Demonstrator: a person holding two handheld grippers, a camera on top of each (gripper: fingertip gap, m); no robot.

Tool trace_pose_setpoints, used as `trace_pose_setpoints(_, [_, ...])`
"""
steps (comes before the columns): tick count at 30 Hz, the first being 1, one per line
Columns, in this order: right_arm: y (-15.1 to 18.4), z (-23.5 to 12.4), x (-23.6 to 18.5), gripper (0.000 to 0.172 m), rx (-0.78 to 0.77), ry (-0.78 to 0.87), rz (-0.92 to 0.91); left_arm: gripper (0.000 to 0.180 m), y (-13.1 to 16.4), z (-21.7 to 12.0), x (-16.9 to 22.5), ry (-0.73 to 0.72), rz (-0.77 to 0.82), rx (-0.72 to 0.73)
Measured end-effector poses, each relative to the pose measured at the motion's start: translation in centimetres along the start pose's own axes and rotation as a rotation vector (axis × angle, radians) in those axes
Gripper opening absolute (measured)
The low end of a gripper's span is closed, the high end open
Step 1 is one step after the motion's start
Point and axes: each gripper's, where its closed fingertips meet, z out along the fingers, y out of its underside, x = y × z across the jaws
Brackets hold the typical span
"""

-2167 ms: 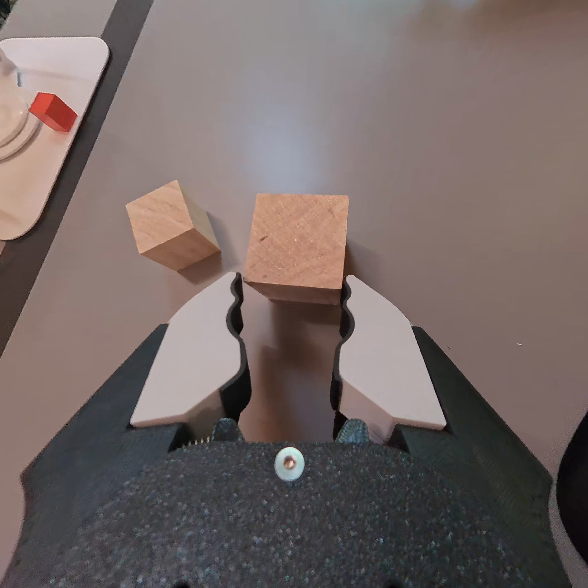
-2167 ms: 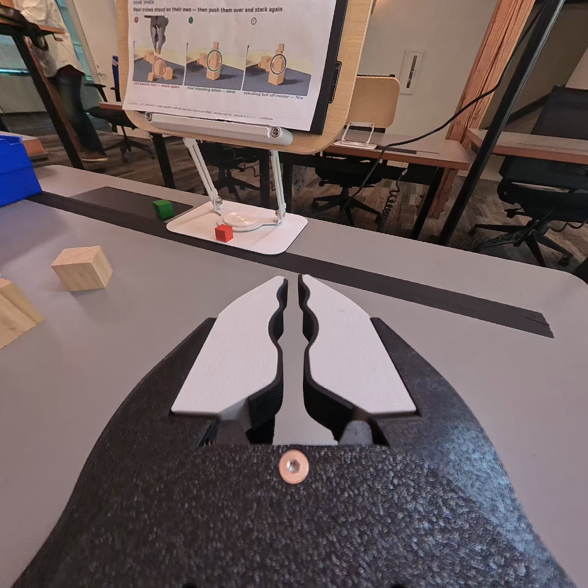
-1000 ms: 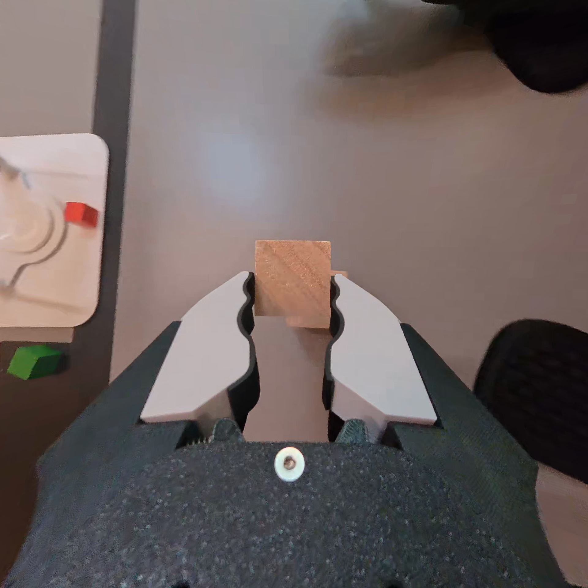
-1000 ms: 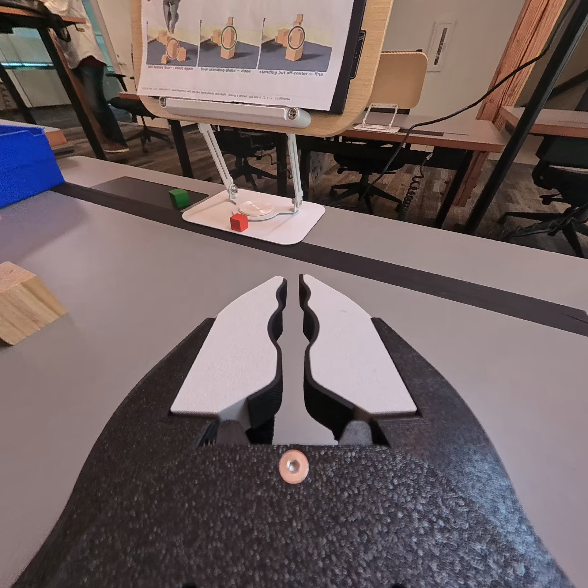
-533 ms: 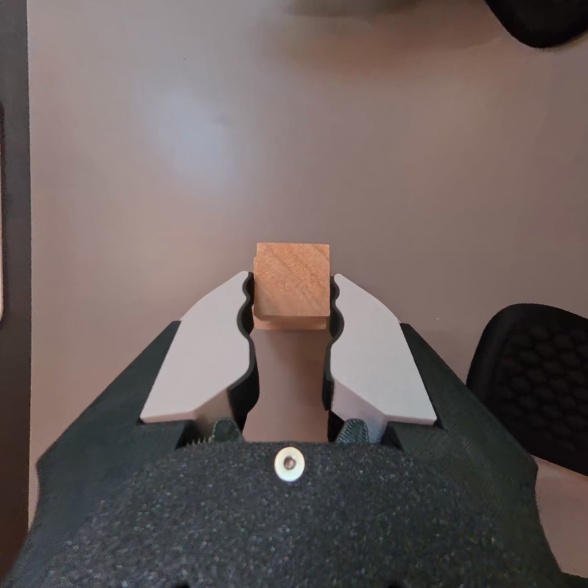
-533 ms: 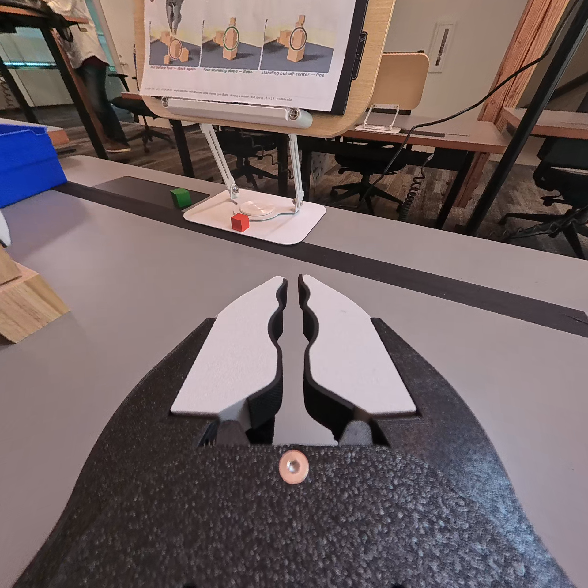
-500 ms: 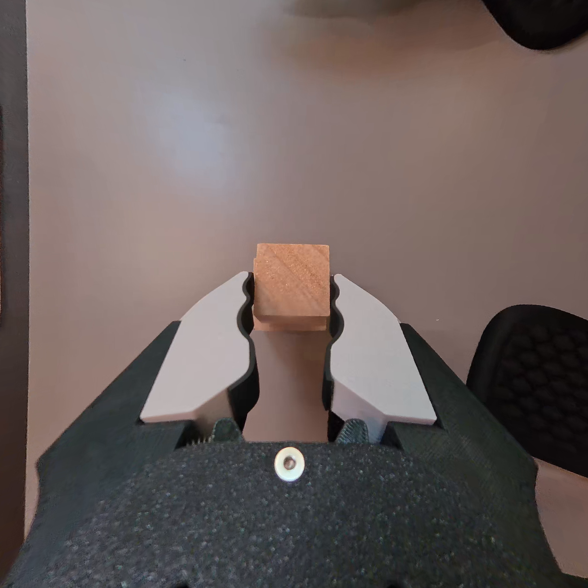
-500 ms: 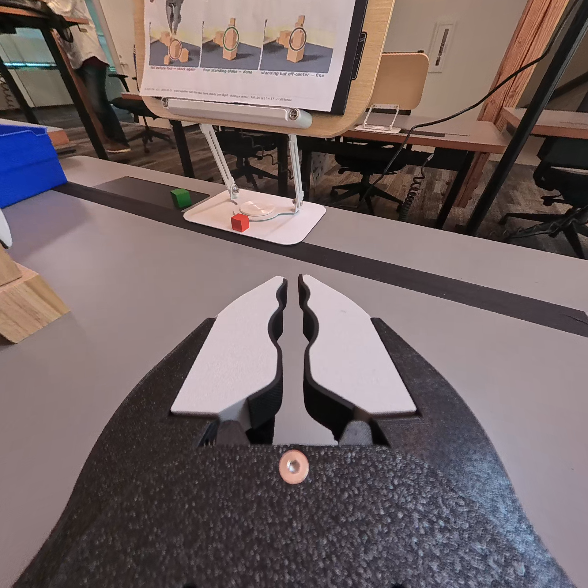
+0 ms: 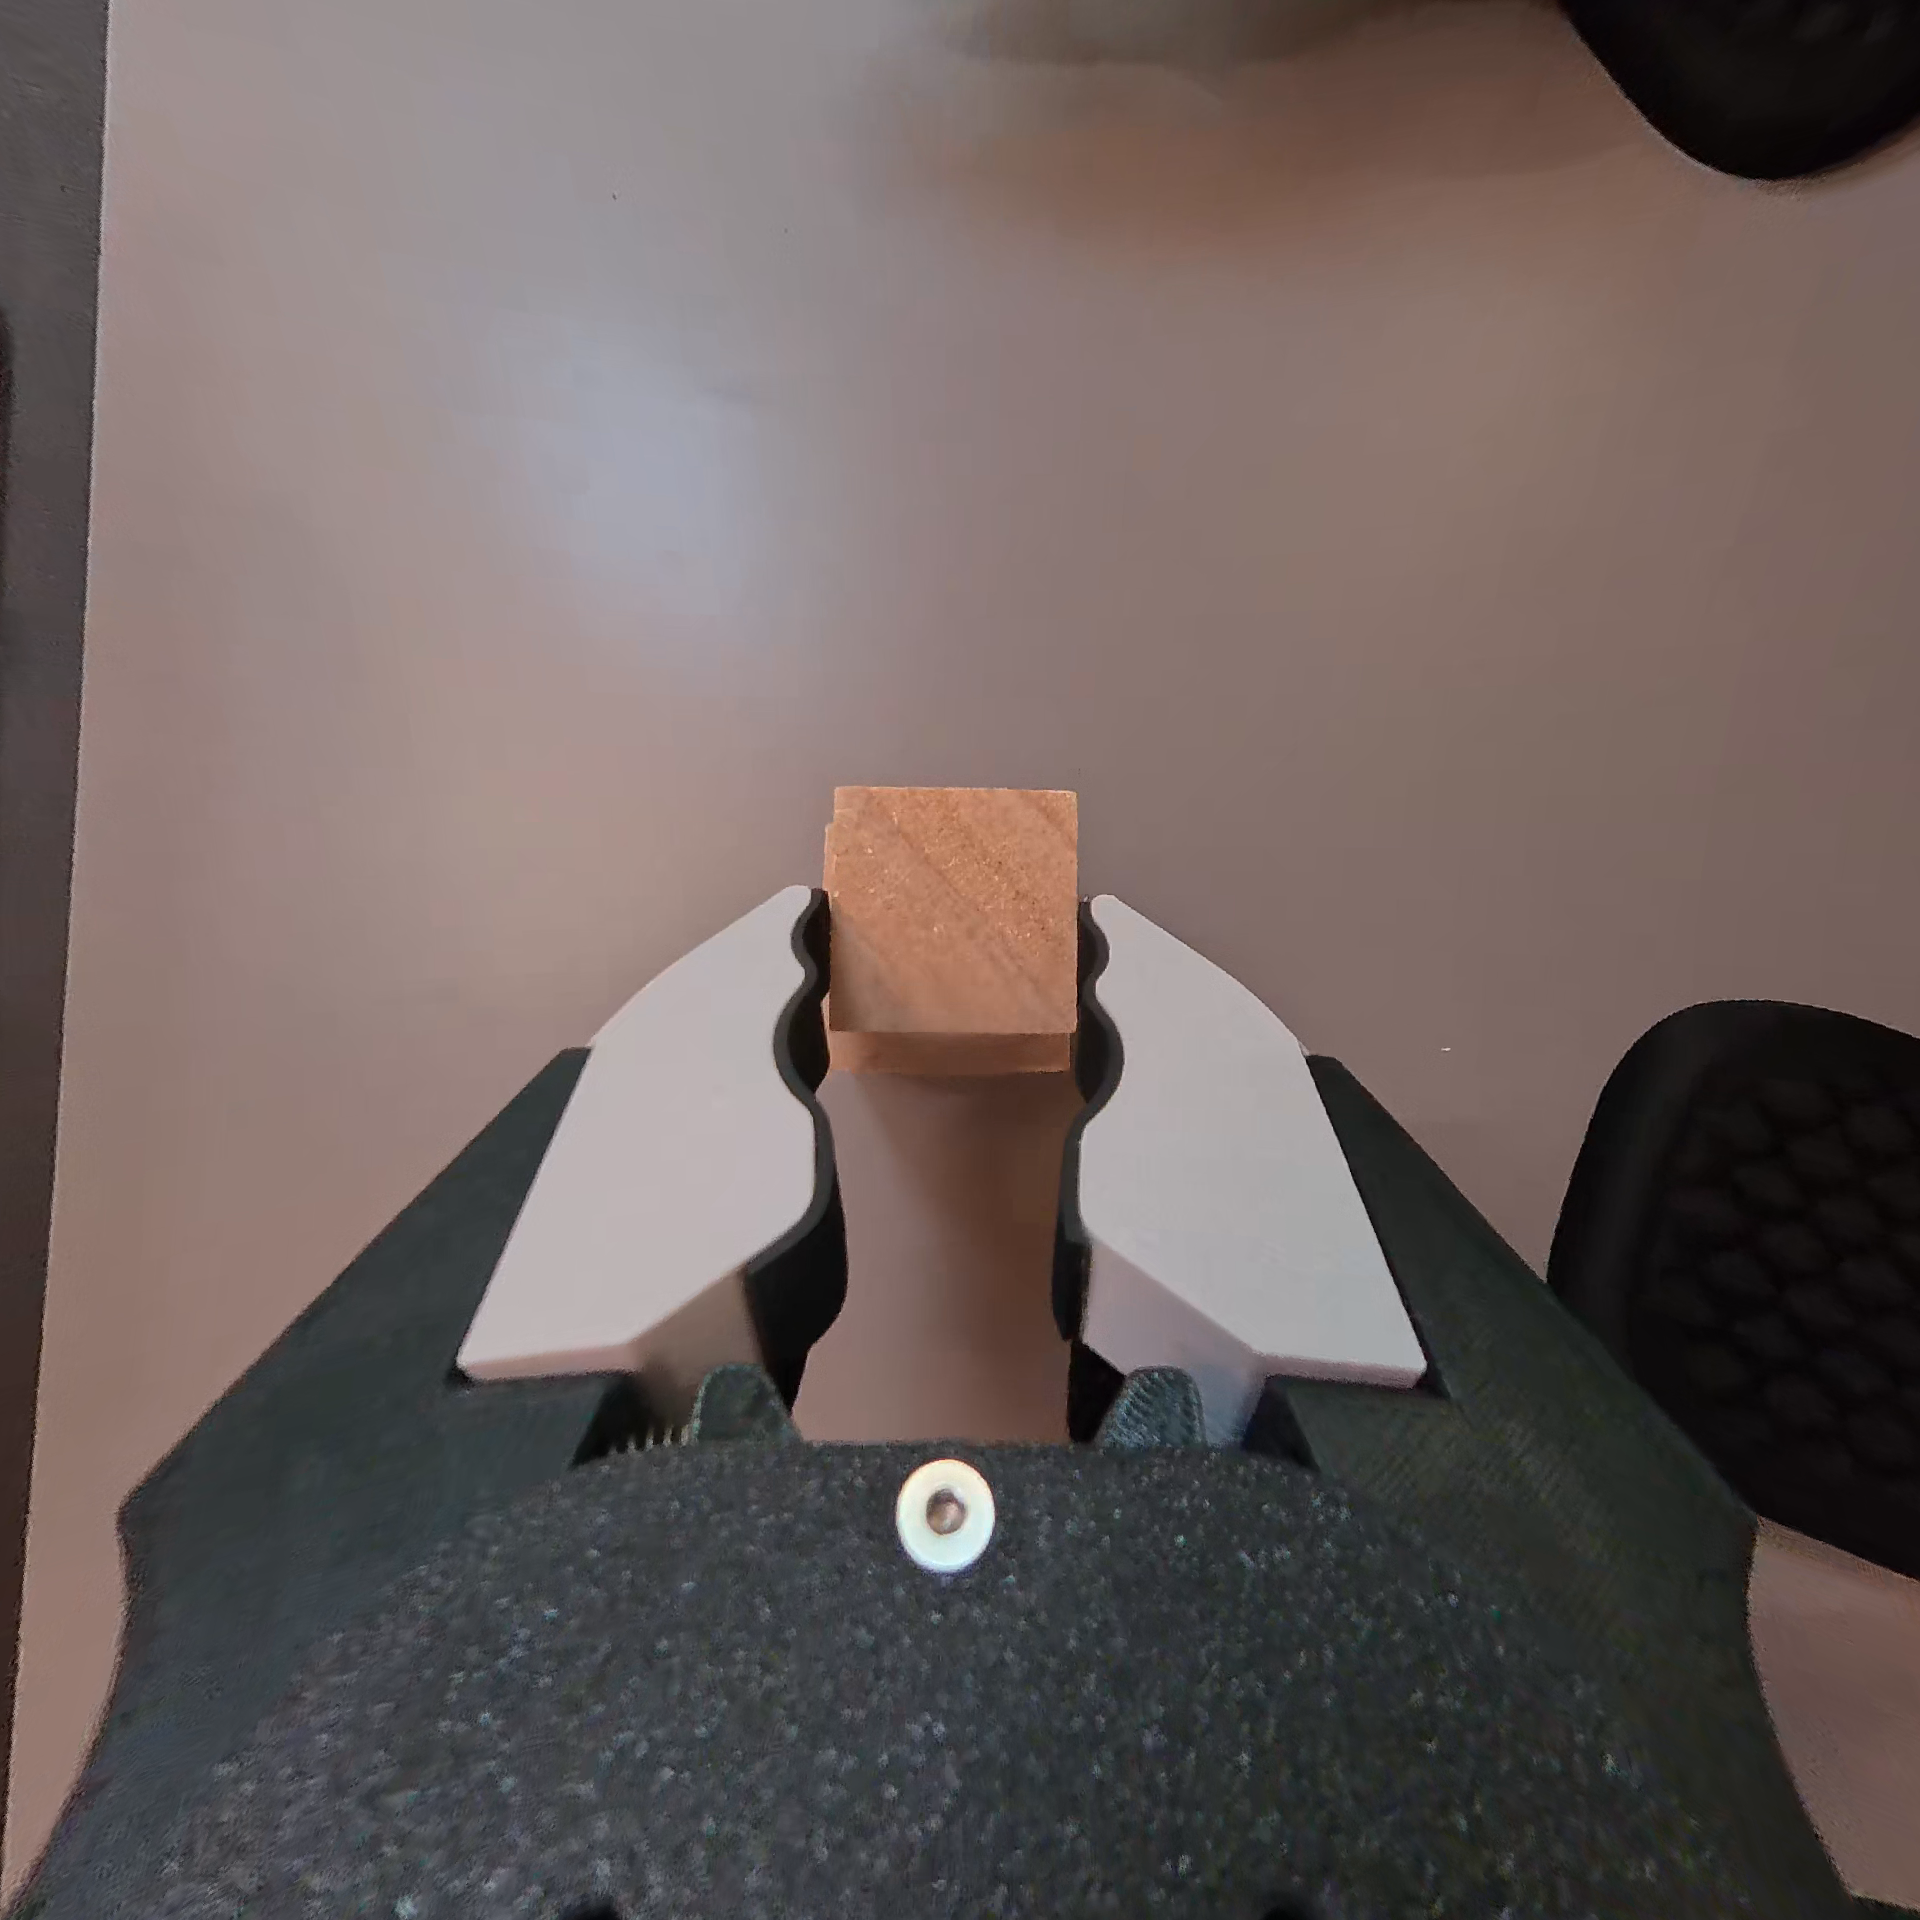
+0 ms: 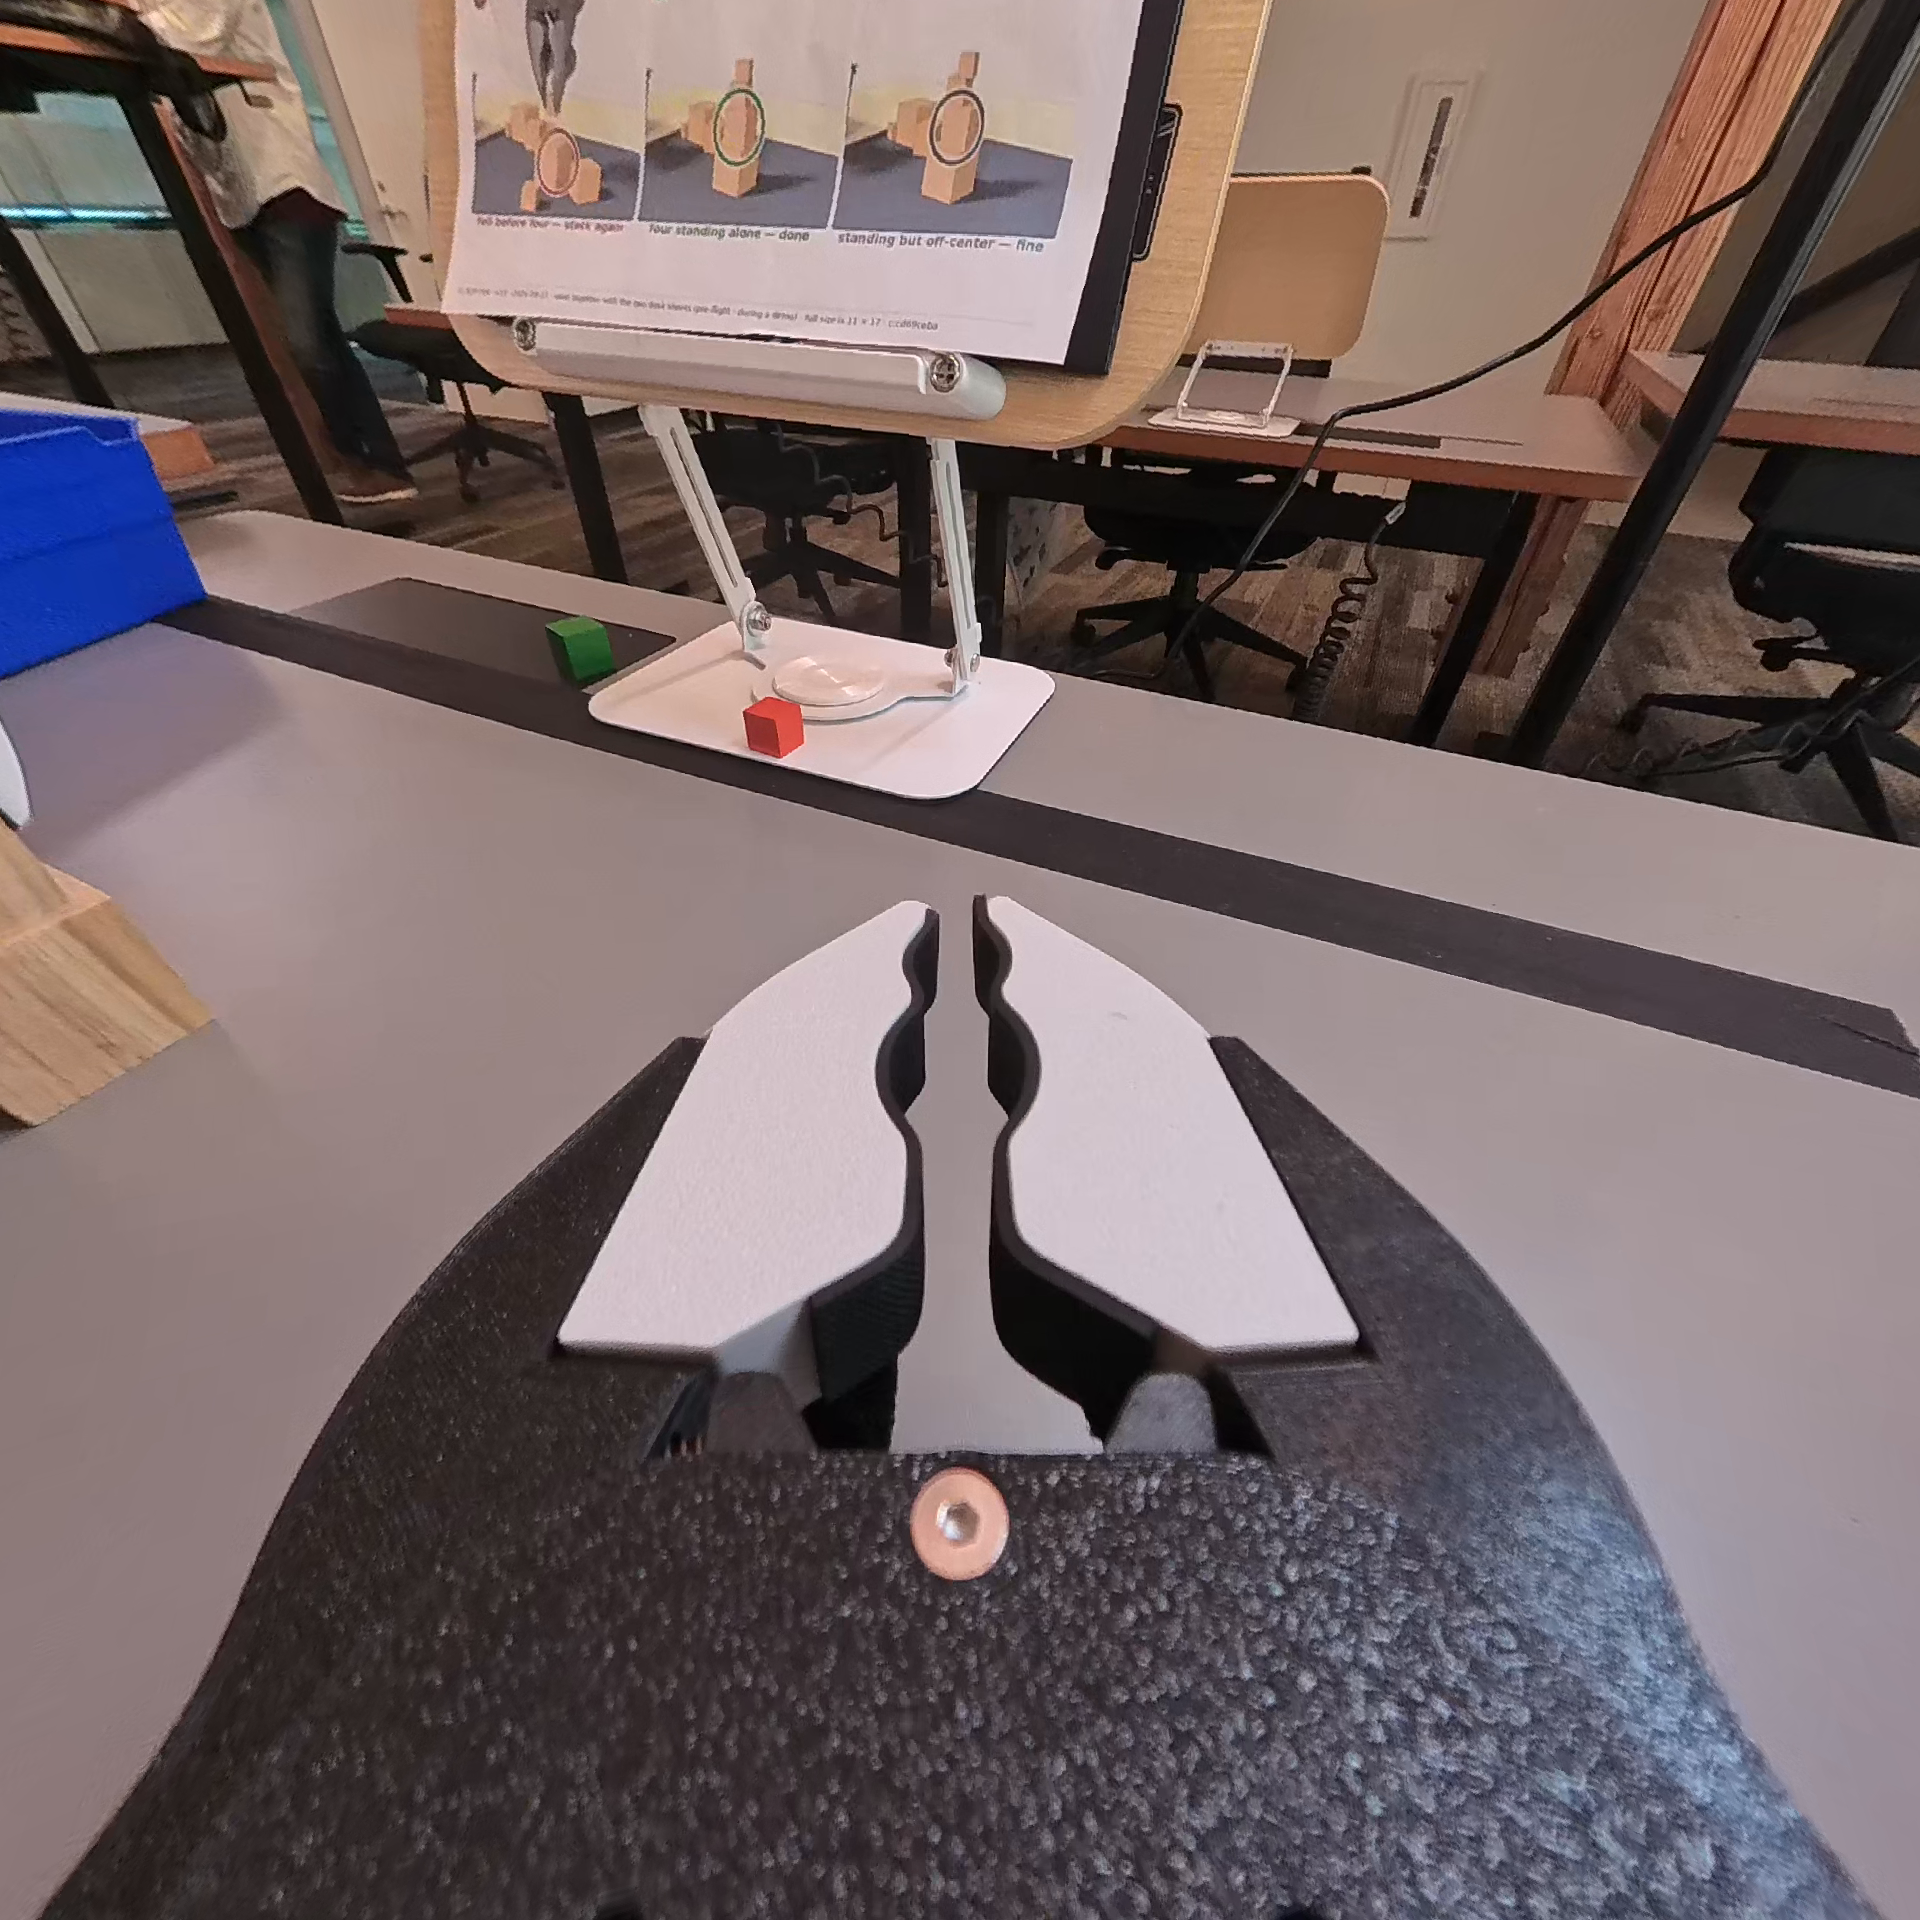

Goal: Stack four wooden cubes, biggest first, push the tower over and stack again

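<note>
The left gripper (image 9: 954, 940) points straight down at the grey table (image 9: 1351, 520), and its two white fingers (image 9: 707, 1091) are clamped on the sides of a wooden cube (image 9: 951, 914), black pads pressed flush against both faces. Just under that cube the edge of a second wooden block (image 9: 951, 1049) peeks out, lined up almost square beneath it; whether the two touch cannot be told from above. A dark strip (image 9: 42, 623) runs down the table's left edge in this view, and part of the other gripper's black body (image 9: 1745, 1278) sits at the right. Over to the right gripper (image 10: 954, 914): it hovers low over the bare table, fingers drawn nearly together with only a narrow slit between the tips and nothing in it. At the far left of its view stands the wooden stack (image 10: 73, 997), well apart from its fingertips. Ahead, across a black tape line (image 10: 1351, 883), a white stand base (image 10: 935, 738) carries a small red cube (image 10: 772, 725), and a green cube (image 10: 578, 646) sits just beside it on a dark mat. The stand props up a board with a printed sheet (image 10: 779, 156), and a blue bin (image 10: 73, 540) shows at far left.
</note>
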Motion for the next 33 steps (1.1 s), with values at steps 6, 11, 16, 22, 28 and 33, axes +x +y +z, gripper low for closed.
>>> trace_pose_setpoints(6, [-0.02,0.0,0.04,0.006,0.003,0.003,-0.005,0.044,0.09,-0.03,-0.01,0.012,0.005,-0.01])
trace_pose_setpoints(11, [-0.1,-0.04,0.19,0.006,0.008,0.009,-0.005,0.045,0.16,-0.04,0.0,0.017,0.008,-0.02])
trace_pose_setpoints(16, [-0.12,-0.08,0.21,0.006,0.009,0.01,-0.003,0.045,0.19,-0.05,-0.01,0.012,0.005,-0.025])
trace_pose_setpoints(22, [-0.12,-0.08,0.18,0.006,0.01,0.009,-0.004,0.045,0.35,-0.19,-0.13,-0.002,0.0,-0.029])
trace_pose_setpoints(28, [-0.05,-0.06,0.12,0.006,0.008,0.008,-0.006,0.045,0.36,-0.19,-0.14,-0.003,-0.004,-0.027])
trace_pose_setpoints(33, [0.0,-0.05,0.11,0.006,0.006,0.007,-0.007,0.05,0.24,-0.24,-0.26,-0.017,-0.009,-0.017])
